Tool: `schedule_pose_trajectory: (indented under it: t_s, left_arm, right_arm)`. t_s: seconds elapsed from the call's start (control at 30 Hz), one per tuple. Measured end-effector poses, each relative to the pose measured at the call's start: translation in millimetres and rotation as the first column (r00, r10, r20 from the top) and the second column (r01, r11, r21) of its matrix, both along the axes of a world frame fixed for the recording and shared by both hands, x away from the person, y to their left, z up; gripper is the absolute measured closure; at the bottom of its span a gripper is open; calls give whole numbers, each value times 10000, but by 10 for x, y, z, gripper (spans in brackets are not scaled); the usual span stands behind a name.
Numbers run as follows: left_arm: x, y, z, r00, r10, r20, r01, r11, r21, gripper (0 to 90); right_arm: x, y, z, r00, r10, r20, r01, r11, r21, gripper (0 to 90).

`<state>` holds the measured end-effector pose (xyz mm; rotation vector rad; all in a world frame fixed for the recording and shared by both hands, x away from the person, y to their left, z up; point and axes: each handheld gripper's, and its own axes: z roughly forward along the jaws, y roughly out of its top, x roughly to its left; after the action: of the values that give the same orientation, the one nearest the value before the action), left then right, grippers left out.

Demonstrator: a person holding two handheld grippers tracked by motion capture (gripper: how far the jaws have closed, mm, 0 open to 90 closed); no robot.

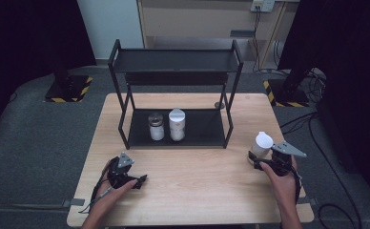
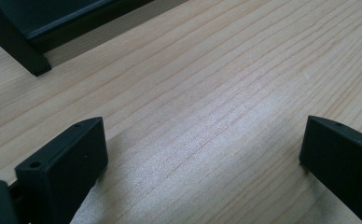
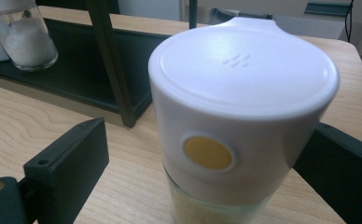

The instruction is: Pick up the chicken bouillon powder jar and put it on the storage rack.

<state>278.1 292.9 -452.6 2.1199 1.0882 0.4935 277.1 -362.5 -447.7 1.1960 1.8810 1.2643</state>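
"Jars first. Where was the jar with the white lid [image 3: 242, 84]?"

"It stood upright on the table [image 1: 197, 181], near the right edge, in front of the black rack [image 1: 176, 81]. Two more jars [image 1: 166, 125] sat on the rack's low shelf."

"Which tool was closer?"

"The right tool [image 1: 257, 160] was. The jar stood right between its two jaws. The jaws were wide apart. On one side I saw a gap, so it was not squeezing the jar yet."

"And the left tool [image 2: 202, 158]?"

"It rested low on the table, well apart from the jar. Its jaws were wide open and held nothing."

"So what next?"

"I think the right tool only needed to squeeze."
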Motion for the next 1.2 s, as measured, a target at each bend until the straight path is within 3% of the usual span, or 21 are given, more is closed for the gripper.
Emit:
schedule_pose_trajectory:
  t_s: [0.67, 1.2]
  left_arm:
    - [1, 1, 0, 10000, -3, -4, 3, 10000, -5, 0]
    - [1, 1, 0, 10000, -4, -2, 4, 10000, -4, 0]
  right_arm:
    - [75, 10, -94, 9987, 28, -511, -35, 9999, -138, 78]
    - [46, 49, -136, 9986, -490, -211, 487, 9987, -163, 283]
